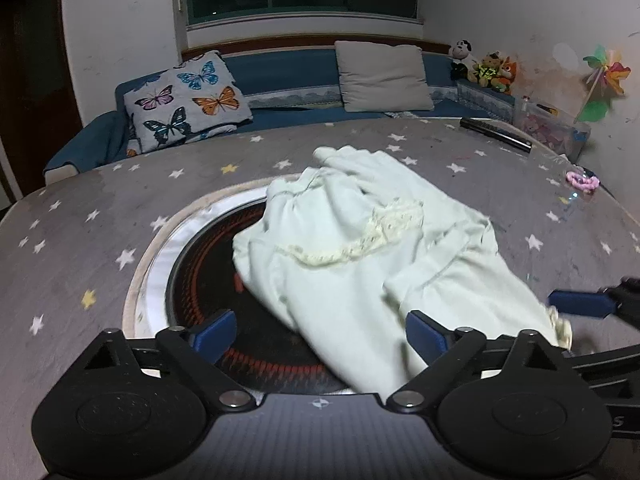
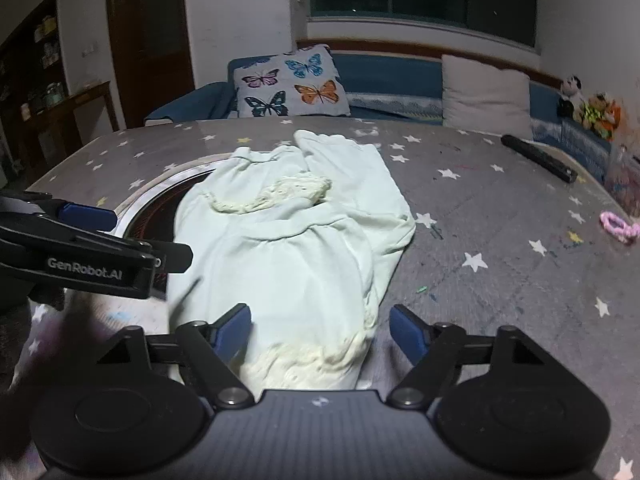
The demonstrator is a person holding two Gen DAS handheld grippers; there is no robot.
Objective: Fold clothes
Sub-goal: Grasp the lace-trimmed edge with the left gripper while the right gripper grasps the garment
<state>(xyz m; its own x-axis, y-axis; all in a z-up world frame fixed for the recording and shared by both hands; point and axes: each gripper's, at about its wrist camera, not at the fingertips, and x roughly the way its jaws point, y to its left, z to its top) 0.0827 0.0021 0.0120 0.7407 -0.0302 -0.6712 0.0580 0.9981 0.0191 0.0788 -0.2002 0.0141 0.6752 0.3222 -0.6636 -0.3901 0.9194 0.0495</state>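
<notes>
A pale mint garment (image 1: 360, 248) with cream lace trim lies crumpled on the star-patterned table, partly over a round black cooktop. It also shows in the right wrist view (image 2: 296, 248). My left gripper (image 1: 320, 332) is open, its jaws wide apart at the garment's near edge, with cloth lying between them. My right gripper (image 2: 320, 332) is open, its jaws either side of the garment's lacy near hem (image 2: 312, 360). The right gripper's blue finger (image 1: 580, 304) shows at the right of the left wrist view. The left gripper's body (image 2: 92, 256) shows at the left of the right wrist view.
The round cooktop (image 1: 208, 280) is set into the grey star tablecloth (image 2: 500, 280). A black remote (image 2: 540, 158), a pink hair tie (image 2: 620, 228) and a clear box (image 1: 552, 124) sit at the far right. A blue sofa with cushions (image 1: 188, 100) stands behind the table.
</notes>
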